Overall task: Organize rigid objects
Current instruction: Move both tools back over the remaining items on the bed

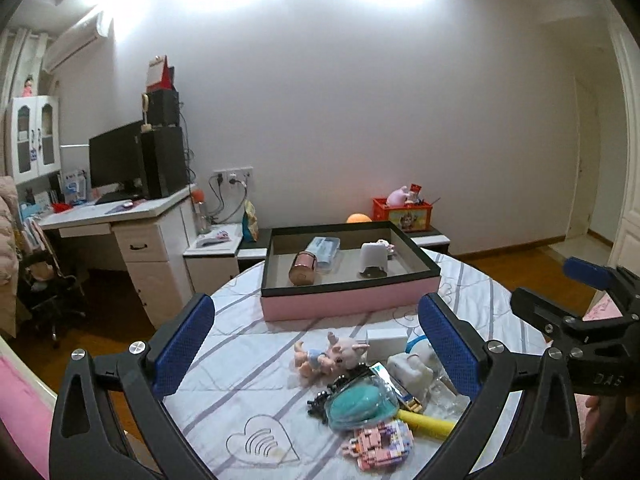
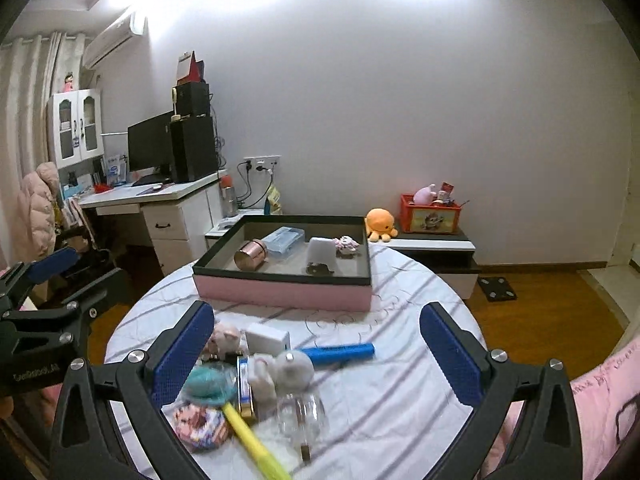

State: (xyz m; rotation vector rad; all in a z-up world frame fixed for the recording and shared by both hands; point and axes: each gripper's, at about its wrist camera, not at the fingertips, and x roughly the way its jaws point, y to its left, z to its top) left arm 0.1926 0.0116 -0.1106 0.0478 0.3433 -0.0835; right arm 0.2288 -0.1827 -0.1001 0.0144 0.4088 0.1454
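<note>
round table [image 2: 400,360] | pink tray [image 2: 280,292] | both hand-held grippers empty, jaws apart

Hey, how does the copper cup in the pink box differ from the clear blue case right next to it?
The copper cup is round, shiny and metallic; the clear blue case is flat, rectangular and see-through plastic. The cup lies tipped on its side with its open mouth facing the camera, while the case rests flat with its lid closed. The cup sits nearer the box's front wall, the case farther back. Both lie inside the pink box.
</note>
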